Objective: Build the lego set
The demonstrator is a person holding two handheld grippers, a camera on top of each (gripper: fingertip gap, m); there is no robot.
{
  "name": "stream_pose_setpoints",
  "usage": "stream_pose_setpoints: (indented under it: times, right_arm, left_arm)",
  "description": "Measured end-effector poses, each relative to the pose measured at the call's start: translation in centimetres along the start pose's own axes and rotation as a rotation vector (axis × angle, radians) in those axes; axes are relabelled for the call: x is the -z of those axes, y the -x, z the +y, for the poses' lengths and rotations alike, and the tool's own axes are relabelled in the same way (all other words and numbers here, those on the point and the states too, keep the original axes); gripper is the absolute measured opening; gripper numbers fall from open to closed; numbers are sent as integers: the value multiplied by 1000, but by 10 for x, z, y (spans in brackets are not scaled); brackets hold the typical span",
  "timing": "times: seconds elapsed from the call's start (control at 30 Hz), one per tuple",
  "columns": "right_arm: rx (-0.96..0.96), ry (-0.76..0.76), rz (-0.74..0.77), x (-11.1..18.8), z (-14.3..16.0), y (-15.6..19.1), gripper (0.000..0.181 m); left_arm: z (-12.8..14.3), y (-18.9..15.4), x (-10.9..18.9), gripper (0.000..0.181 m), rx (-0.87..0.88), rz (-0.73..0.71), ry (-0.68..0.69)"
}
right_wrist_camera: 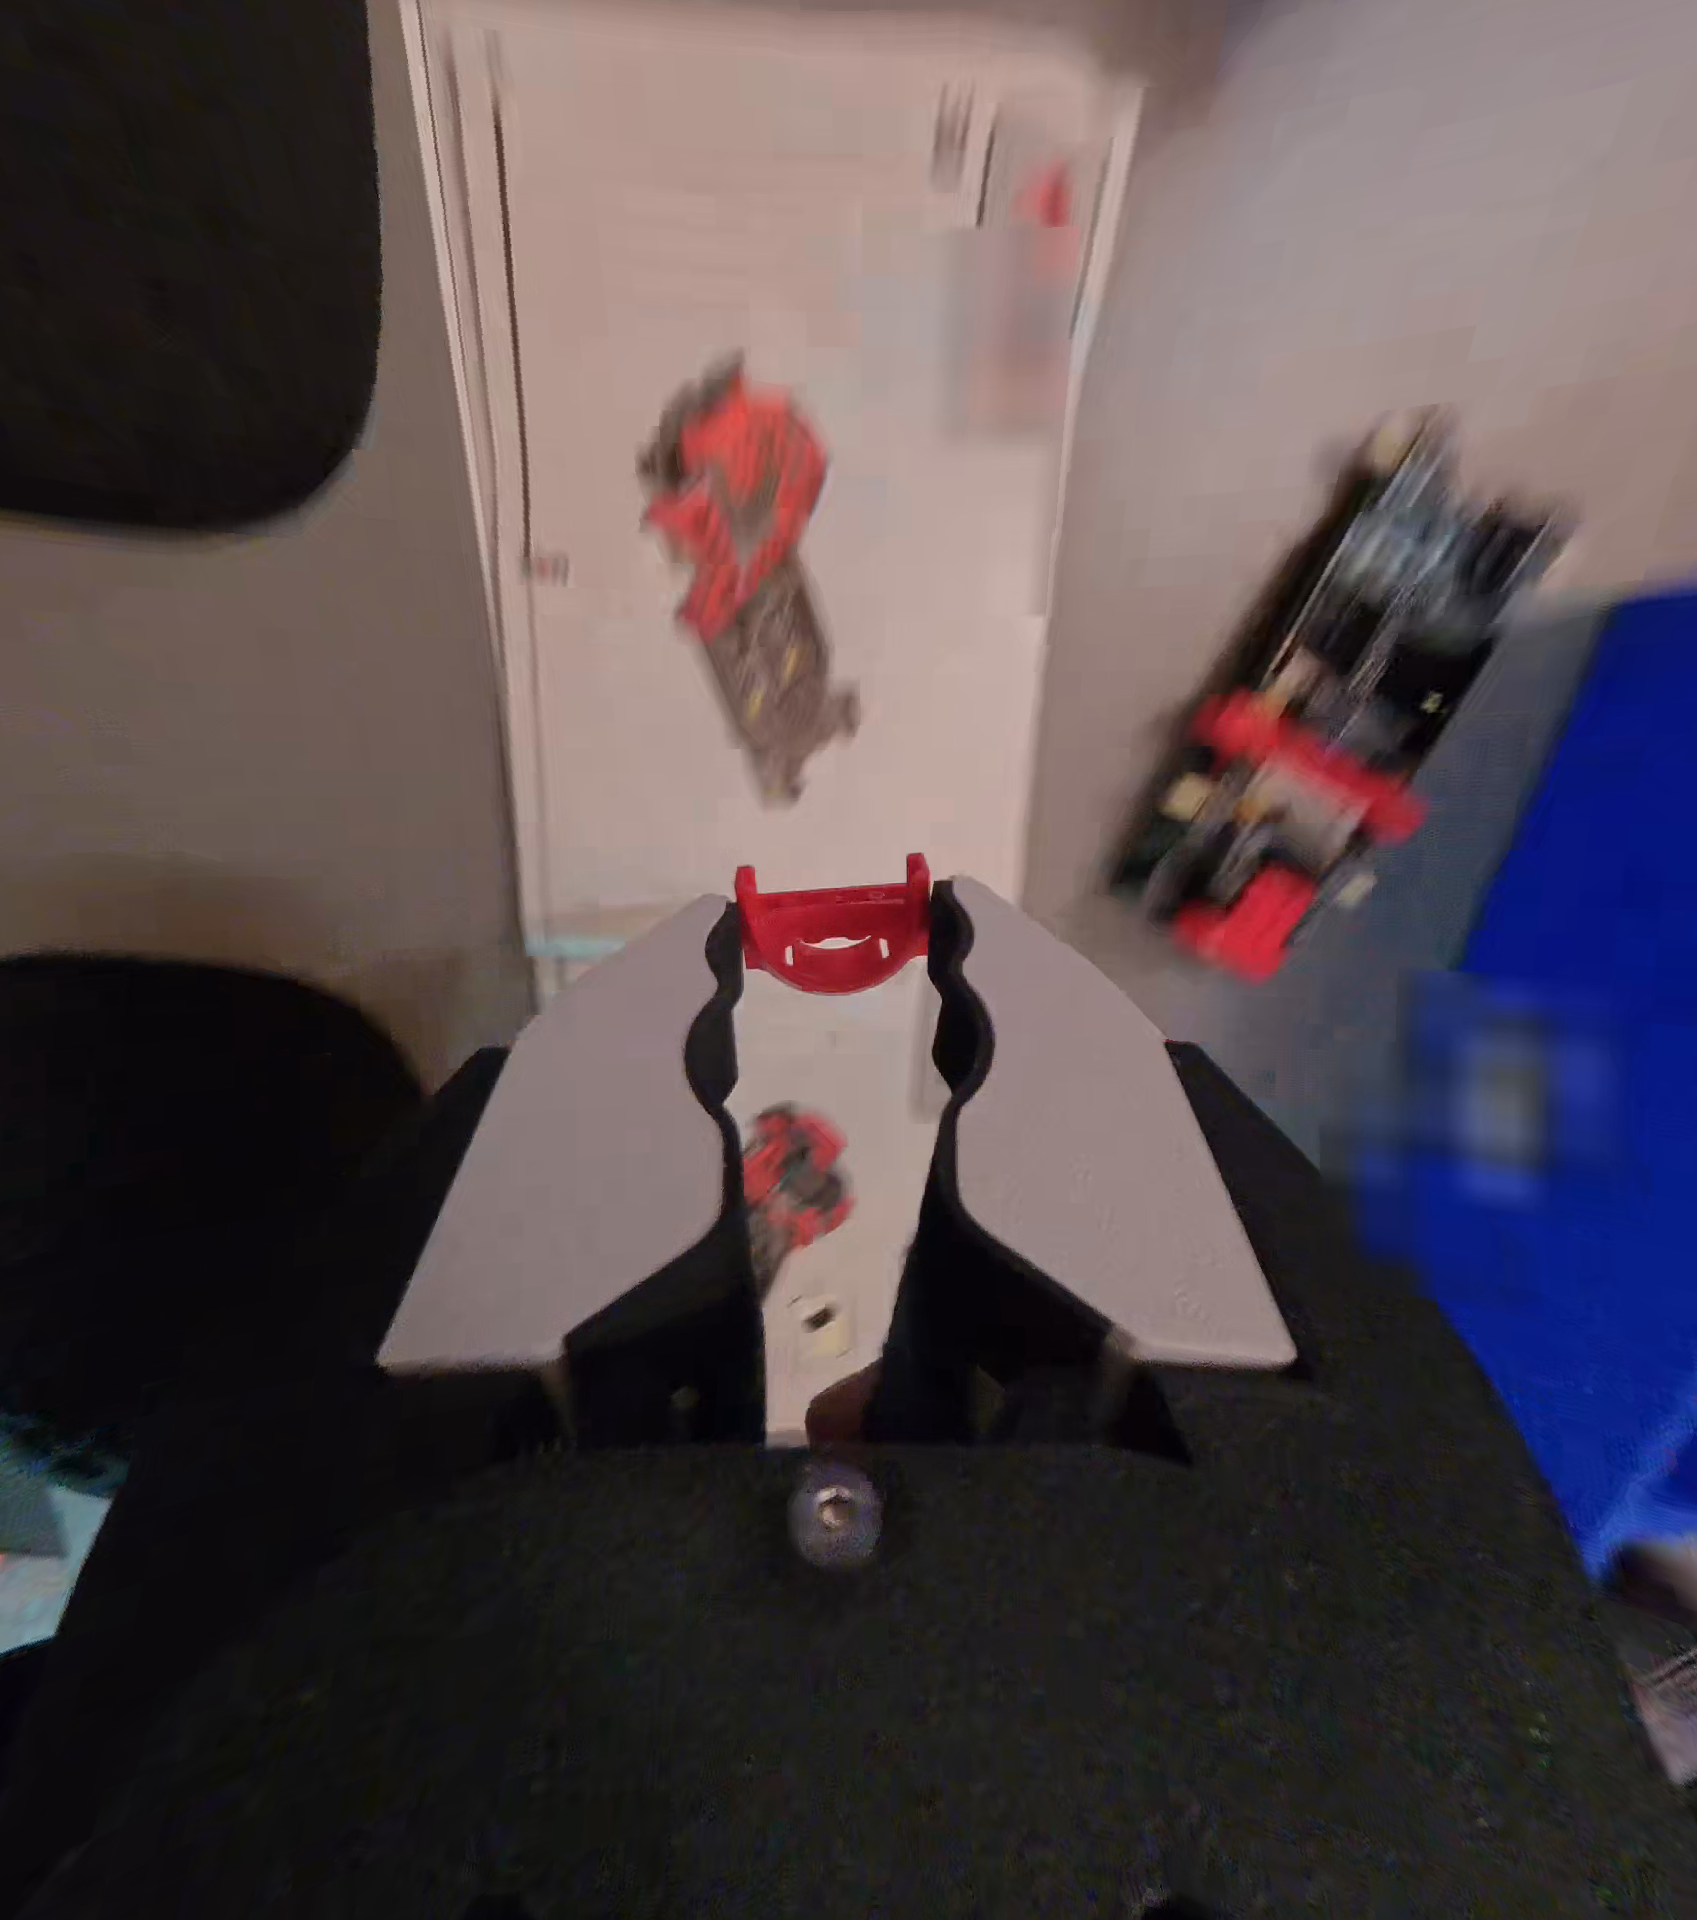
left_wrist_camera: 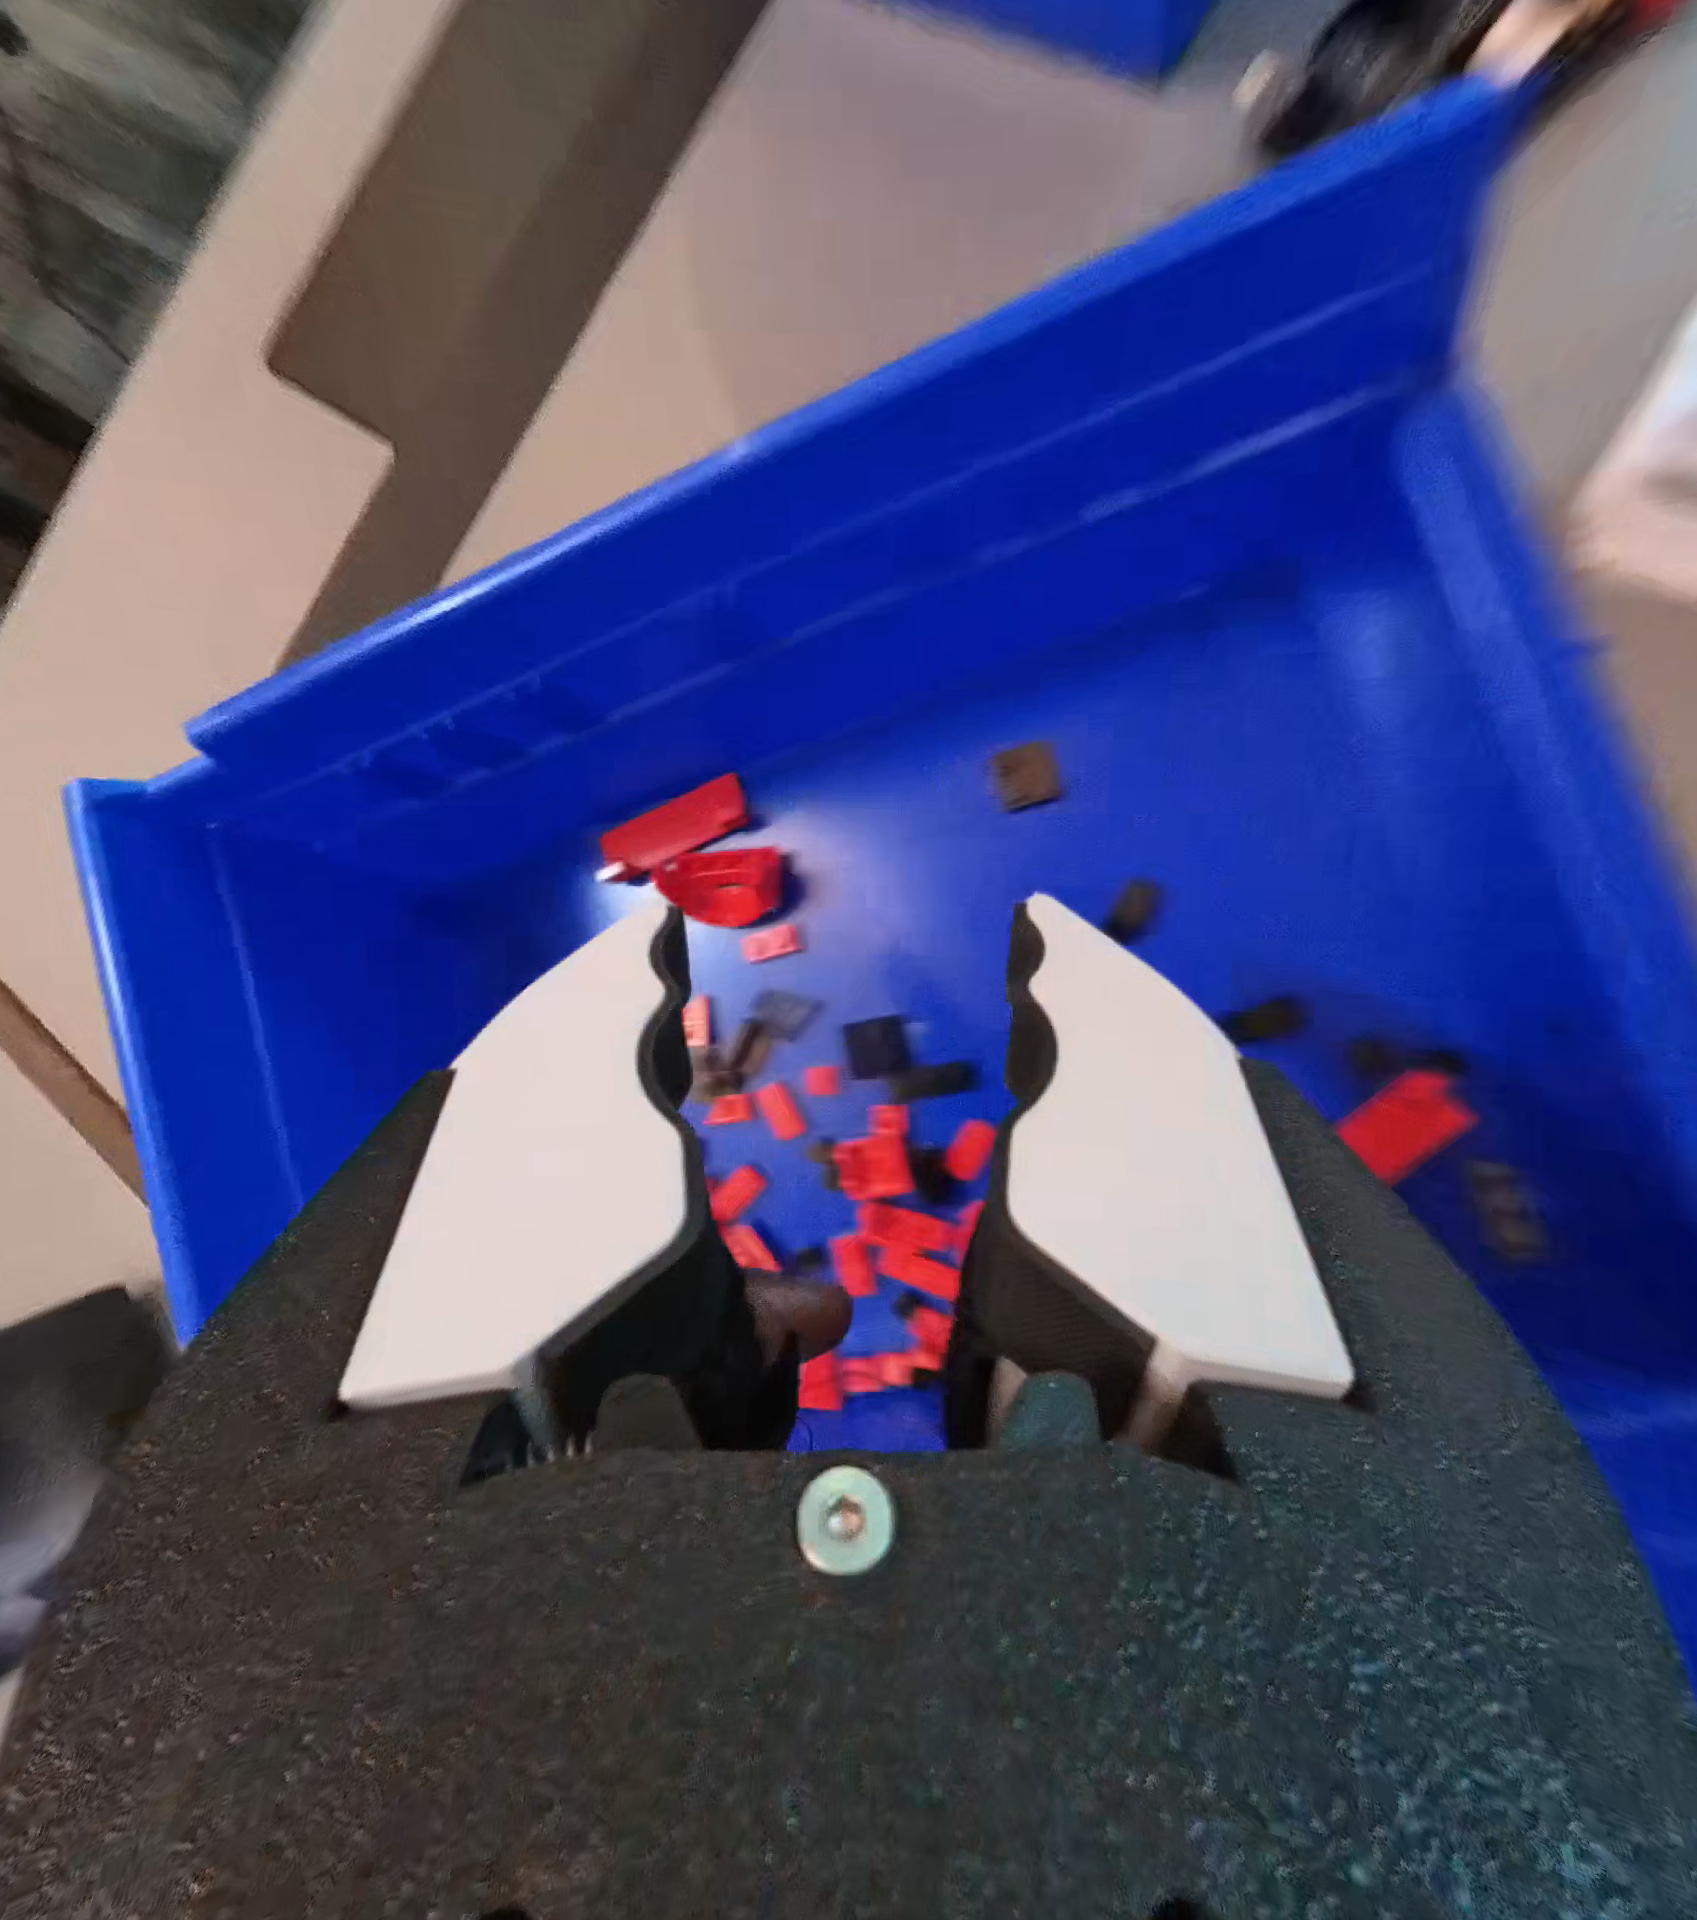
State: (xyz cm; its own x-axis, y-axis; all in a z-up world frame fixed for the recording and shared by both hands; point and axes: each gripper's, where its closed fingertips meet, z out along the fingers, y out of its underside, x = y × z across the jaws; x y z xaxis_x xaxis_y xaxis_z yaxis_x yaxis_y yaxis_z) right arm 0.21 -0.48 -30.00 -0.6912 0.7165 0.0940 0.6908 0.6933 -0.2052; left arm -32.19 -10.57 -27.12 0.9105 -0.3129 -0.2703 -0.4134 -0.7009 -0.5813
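The left gripper (left_wrist_camera: pixel 844 914) hangs wide open and empty inside the blue bin (left_wrist_camera: pixel 927 644), walls rising on three sides, loose lego pieces (left_wrist_camera: pixel 885 1174) scattered below. The right gripper (right_wrist_camera: pixel 831 914) pinches a red curved piece (right_wrist_camera: pixel 828 935) at its tips, above the open instruction booklet (right_wrist_camera: pixel 823 416), the half-built model (right_wrist_camera: pixel 1332 717) to its right.

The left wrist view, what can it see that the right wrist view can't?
Only the left wrist view looks inside the blue plastic bin, with loose red and dark Lego pieces on its floor under the open, empty left gripper. Only the right wrist view shows the right gripper pinching a red curved Lego piece, the white instruction booklet and the half-built black and red model. Both show blue bin plastic.
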Motion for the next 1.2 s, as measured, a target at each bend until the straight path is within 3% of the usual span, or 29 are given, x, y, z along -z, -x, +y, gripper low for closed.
stream_pose_setpoints:
  times: [0.1, 0.17, 0.3, 0.37, 0.4, 0.57, 0.67, 0.8, 0.87, 1.0, 1.1, 1.2]
  right_arm:
    - [-172, 26, 25, -7, 57, 22, 34]
    - [-249, 23, 34, -8, 81, 32, 34]
    - [-351, -16, 53, -9, 107, 38, 34]
    - [-385, -27, 56, -10, 115, 37, 34]
    - [-394, -30, 59, -11, 118, 36, 34]
    - [-436, -48, 85, -13, 131, 30, 34]
    - [-467, -69, 99, -13, 137, 27, 34]
    - [-526, -124, 120, -15, 139, 20, 34]
    - [-542, -143, 129, -16, 141, 17, 34]
    - [-575, -168, 133, -19, 147, 15, 34]
    - [-585, -171, 142, -21, 152, 16, 34]
    - [-593, -197, 153, -20, 152, 15, 34]
  left_arm:
    - [22, 39, -40, 61, -41, 0, 154]
    - [29, 43, -55, 61, -10, 69, 191]
    - [39, 35, -79, 61, 9, 167, 224]
    - [43, 32, -87, 53, 14, 190, 239]
    - [41, 32, -89, 41, 32, 196, 222]
    - [38, 35, -72, 35, 28, 138, 272]
    - [-1, 29, -30, 35, 3, 27, 225]
    - [-92, -54, 20, 35, -96, 59, -8]
    - [-113, -116, 20, 35, -187, 132, -2]
    - [-99, -209, -21, 35, -327, 247, 191]
    - [-82, -229, -50, 35, -364, 249, 314]
    - [-82, -237, -63, 35, -351, 283, 325]
